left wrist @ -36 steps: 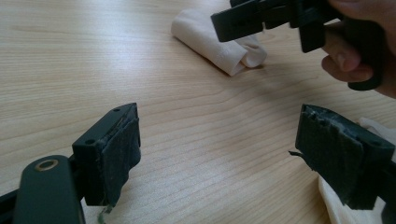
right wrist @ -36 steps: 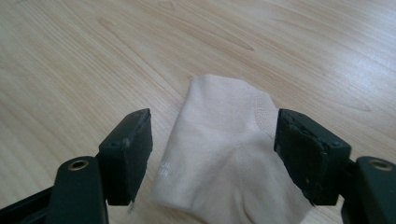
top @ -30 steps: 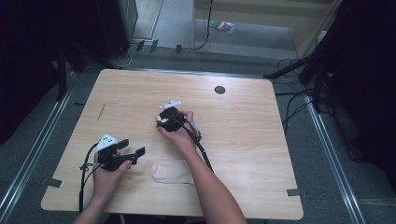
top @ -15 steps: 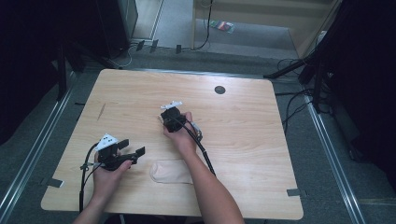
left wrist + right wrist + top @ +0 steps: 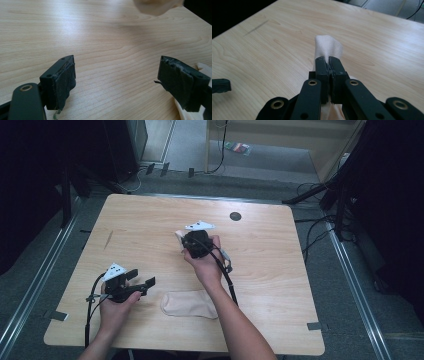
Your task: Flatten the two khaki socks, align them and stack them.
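My right gripper [image 5: 194,243] is over the middle of the wooden table [image 5: 280,270], raised off it. In the right gripper view the right gripper [image 5: 328,62] is shut on a fold of a beige sock [image 5: 328,47], which sticks up past the fingertips and hangs below them. A second beige sock [image 5: 189,304] lies flat near the front edge. My left gripper [image 5: 142,277] rests just left of that sock, open. In the left gripper view the left gripper [image 5: 117,75] has bare wood between its pads [image 5: 63,80], and the flat sock [image 5: 203,68] lies beside the right jaw.
A round black grommet [image 5: 235,216] sits in the table's far side. A short dark mark [image 5: 108,239] is on the wood at the left. Cables trail from both grippers toward the front edge. Grey floor with metal rails surrounds the table.
The right hand has lifted off the table and shifted slightly right, taking the pinched sock up with it. The left hand and the flat sock have stayed where they were.
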